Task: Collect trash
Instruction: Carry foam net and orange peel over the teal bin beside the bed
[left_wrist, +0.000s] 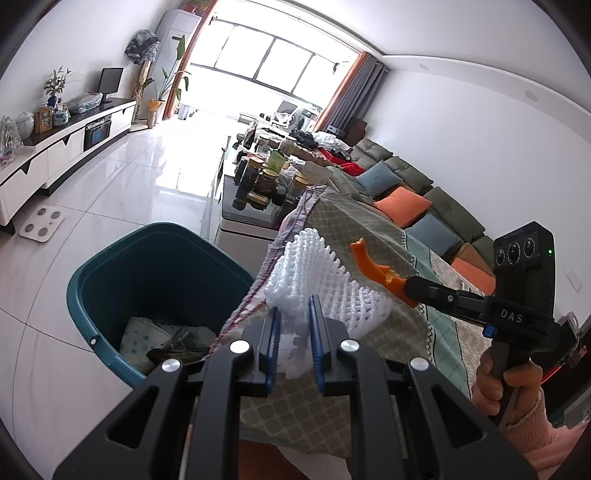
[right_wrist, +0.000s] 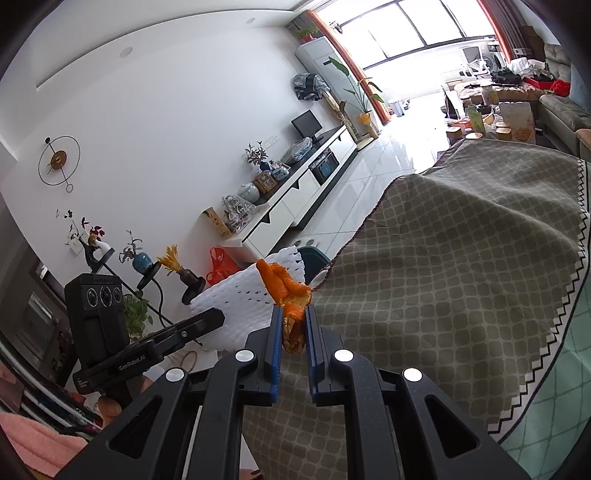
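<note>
My left gripper (left_wrist: 294, 308) is shut on a white foam fruit net (left_wrist: 321, 277), held over the corner of a table with a patterned cloth (left_wrist: 354, 229). Left of it, on the floor, stands a teal trash bin (left_wrist: 110, 273) with crumpled paper and wrappers inside. My right gripper (right_wrist: 293, 314) is shut on a piece of orange peel (right_wrist: 286, 286); the left wrist view shows that peel (left_wrist: 365, 258) just right of the net, with the right gripper (left_wrist: 406, 286) reaching in from the right. In the right wrist view the foam net (right_wrist: 243, 295) sits left of the peel and the bin's rim (right_wrist: 312, 254) peeks out behind.
A glass coffee table (left_wrist: 251, 218) crowded with jars stands beyond the cloth-covered table. A sofa (left_wrist: 417, 184) with orange and blue cushions runs along the right. A white TV cabinet (left_wrist: 66, 144) lines the left wall, with a bathroom scale (left_wrist: 41, 223) on the tiled floor.
</note>
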